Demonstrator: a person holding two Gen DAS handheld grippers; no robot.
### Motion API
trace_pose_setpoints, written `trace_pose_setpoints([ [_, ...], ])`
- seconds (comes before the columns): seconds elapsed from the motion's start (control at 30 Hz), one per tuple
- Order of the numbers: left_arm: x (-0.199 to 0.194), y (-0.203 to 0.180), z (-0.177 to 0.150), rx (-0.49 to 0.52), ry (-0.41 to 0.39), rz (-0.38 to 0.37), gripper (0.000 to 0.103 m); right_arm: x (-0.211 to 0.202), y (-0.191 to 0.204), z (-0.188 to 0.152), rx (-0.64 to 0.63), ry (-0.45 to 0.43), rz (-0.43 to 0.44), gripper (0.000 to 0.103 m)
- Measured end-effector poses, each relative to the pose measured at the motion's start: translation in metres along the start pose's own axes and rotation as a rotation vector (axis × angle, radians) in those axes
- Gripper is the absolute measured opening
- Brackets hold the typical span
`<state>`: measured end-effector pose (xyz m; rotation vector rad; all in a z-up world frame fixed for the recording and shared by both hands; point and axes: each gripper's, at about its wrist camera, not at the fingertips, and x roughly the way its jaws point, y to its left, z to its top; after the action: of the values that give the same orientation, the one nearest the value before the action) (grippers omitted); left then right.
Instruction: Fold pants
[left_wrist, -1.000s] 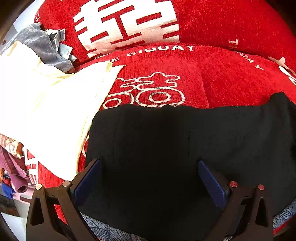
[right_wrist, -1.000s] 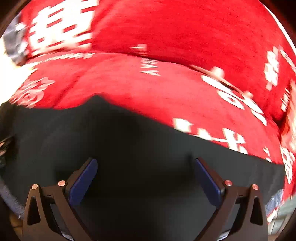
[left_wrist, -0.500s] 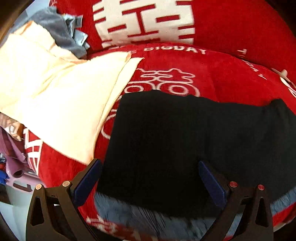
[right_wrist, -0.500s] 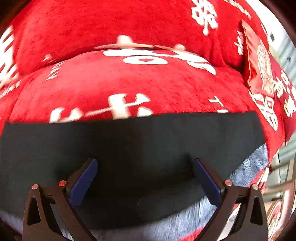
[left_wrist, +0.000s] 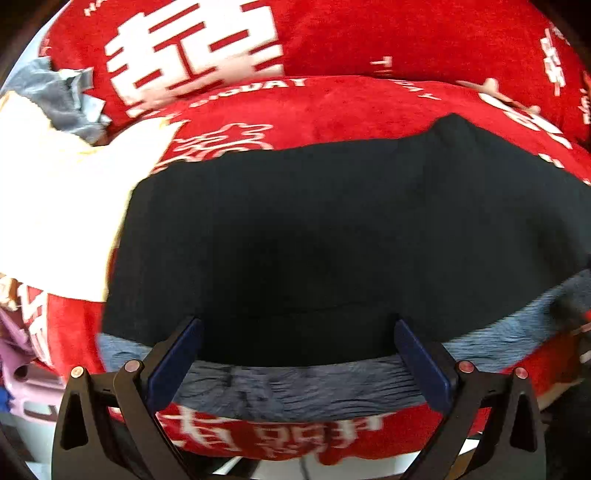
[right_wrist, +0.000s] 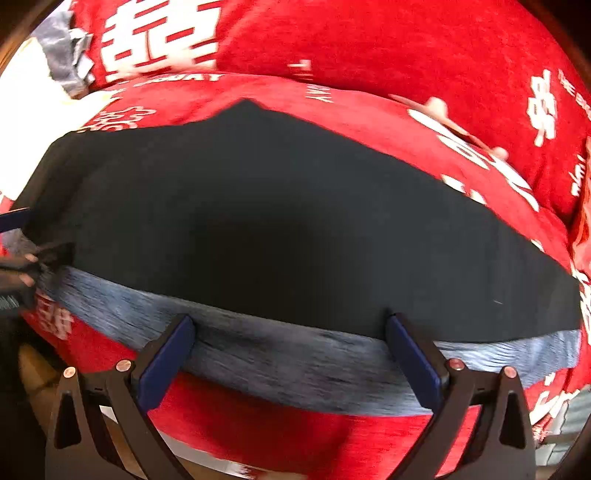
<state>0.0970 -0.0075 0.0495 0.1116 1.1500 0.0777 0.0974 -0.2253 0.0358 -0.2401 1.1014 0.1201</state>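
The black pants (left_wrist: 332, 221) lie flat across the red sofa seat (left_wrist: 351, 107), folded lengthwise, with a blue-grey inner layer (left_wrist: 303, 384) showing along the near edge. My left gripper (left_wrist: 295, 347) hovers open at that near edge with nothing between its fingers. In the right wrist view the same pants (right_wrist: 295, 206) stretch from left to right, with the grey strip (right_wrist: 288, 354) in front. My right gripper (right_wrist: 288, 343) is open over that strip, empty. The left gripper's tip (right_wrist: 18, 258) shows at the pants' left end.
A cream cloth (left_wrist: 59, 206) lies left of the pants, with a grey garment (left_wrist: 62, 99) behind it. Red back cushions with white characters (left_wrist: 199, 55) rise behind the seat. Pink and purple items (left_wrist: 14, 350) hang off the sofa's left front.
Both grippers have pulled back toward the sofa's front edge, so the grey inner layer and the red front now show. Both stayed open. The right view swung back left.
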Motion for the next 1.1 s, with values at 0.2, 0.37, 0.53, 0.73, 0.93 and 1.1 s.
trace_pose_setpoints([
  [0.2, 0.000, 0.016, -0.007, -0.049, 0.022, 0.001, 0.103, -0.001, -0.079, -0.018, 0.136, 0.039, -0.023, 0.103],
  [0.37, -0.001, 0.023, -0.013, -0.059, 0.056, 0.062, 0.103, 0.000, -0.133, -0.036, 0.281, 0.078, -0.034, 0.103],
  [0.53, -0.022, -0.007, -0.002, -0.033, 0.027, -0.015, 0.103, -0.025, -0.149, -0.029, 0.404, -0.001, -0.071, 0.103],
  [0.73, -0.013, -0.085, 0.029, 0.028, 0.083, -0.147, 0.103, 0.000, -0.145, 0.016, 0.329, -0.038, -0.066, 0.103],
  [0.93, -0.007, -0.126, 0.034, 0.066, 0.126, -0.157, 0.103, 0.028, -0.258, 0.012, 0.569, -0.026, -0.164, 0.103],
  [1.1, -0.005, -0.163, 0.047, 0.138, 0.110, -0.139, 0.103, 0.046, -0.327, 0.021, 0.650, -0.005, -0.184, 0.103],
])
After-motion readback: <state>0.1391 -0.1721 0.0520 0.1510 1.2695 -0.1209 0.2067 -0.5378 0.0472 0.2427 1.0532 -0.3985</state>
